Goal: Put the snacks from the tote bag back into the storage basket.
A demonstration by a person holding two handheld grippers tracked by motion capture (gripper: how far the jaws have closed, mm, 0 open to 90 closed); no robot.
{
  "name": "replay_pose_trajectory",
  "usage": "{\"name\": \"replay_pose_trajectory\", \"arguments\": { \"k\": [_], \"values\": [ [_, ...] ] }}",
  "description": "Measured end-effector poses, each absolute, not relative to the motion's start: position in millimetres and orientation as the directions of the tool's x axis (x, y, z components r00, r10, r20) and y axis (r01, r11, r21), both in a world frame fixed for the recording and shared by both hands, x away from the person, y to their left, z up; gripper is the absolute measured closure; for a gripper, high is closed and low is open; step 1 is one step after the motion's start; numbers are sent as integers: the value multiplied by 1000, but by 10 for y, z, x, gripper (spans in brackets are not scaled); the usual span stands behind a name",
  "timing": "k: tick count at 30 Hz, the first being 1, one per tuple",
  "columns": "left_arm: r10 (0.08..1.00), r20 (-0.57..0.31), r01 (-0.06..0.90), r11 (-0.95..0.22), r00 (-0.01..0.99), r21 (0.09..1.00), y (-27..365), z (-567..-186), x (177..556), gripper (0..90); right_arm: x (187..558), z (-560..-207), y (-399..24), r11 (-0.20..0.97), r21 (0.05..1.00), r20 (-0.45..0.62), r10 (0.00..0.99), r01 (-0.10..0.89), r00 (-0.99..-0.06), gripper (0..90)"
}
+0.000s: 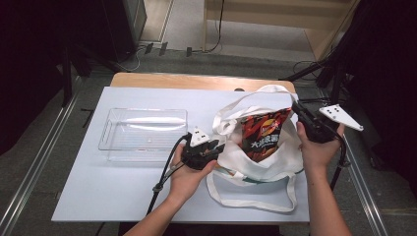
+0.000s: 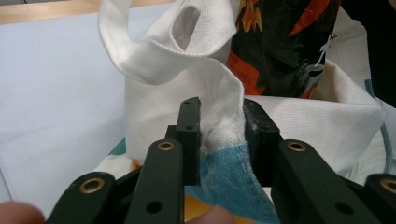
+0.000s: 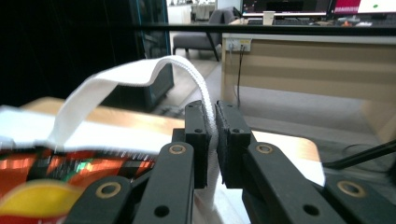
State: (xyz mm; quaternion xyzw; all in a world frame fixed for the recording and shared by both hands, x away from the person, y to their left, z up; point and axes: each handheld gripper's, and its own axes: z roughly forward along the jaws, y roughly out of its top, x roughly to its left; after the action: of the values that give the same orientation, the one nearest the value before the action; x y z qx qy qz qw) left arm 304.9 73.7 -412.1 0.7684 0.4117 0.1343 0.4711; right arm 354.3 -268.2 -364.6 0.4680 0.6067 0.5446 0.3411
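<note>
The white cloth bag (image 1: 255, 162) lies at the table's (image 1: 98, 196) near right corner, a bag of chips (image 1: 263, 132) standing in it. The left gripper (image 1: 216, 147) pinches the bag's rim. The right gripper (image 1: 297, 109) pinches the bag's strap (image 3: 140, 74). A clear tray (image 1: 142, 130) sits nearer the left edge.

one white tote bag (image 1: 255, 157), one chip packet (image 1: 263, 132), one clear plastic tray (image 1: 142, 129) — two grippers.
</note>
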Motion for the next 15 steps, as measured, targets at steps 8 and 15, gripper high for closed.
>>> {"name": "replay_pose_trajectory", "arguments": {
  "k": [8, 15],
  "values": [
    [772, -181, 513, -210, 610, 832, 771, -4121, 3045, 814, 3796, -3696, -2816, -139, 940, 202, 963, 312, -180, 843],
    [791, -211, 514, -147, 574, 845, 798, -4068, 3048, 615, 3969, -3890, -2945, -198, 858, 327, 922, 475, -208, 392]
  ]
}}
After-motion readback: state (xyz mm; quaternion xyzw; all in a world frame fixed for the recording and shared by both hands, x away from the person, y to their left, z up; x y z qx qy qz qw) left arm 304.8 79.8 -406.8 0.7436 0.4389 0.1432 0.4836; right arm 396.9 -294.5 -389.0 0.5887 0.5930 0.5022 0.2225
